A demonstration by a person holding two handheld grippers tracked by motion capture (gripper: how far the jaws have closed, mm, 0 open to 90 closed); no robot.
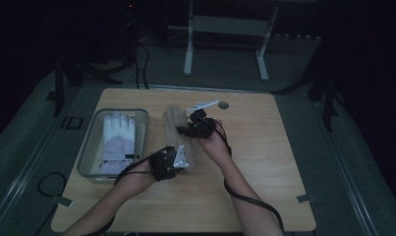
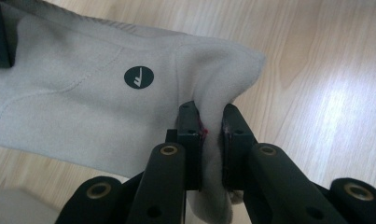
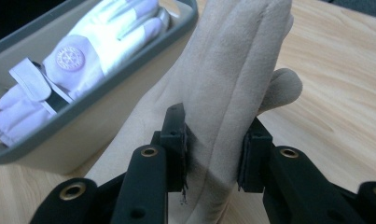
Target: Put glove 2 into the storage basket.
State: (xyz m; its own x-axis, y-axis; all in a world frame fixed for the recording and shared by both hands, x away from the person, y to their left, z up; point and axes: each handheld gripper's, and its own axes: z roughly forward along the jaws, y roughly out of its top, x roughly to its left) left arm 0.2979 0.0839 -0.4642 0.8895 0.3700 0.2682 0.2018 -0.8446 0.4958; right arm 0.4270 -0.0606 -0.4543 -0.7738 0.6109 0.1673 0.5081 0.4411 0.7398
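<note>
A small dark round badge [image 2: 139, 77] is seen on the beige glove [image 2: 83, 107] in the left gripper view; a pale mark like a tick or slanted stroke is printed in it, and no letters can be made out. A round embossed emblem [image 3: 70, 57] is borne on the back of the white glove [image 3: 83, 51] lying in the grey tray [image 3: 129, 88] in the right gripper view; its pattern is too fine to be read. No words or numbers can be read elsewhere.
</note>
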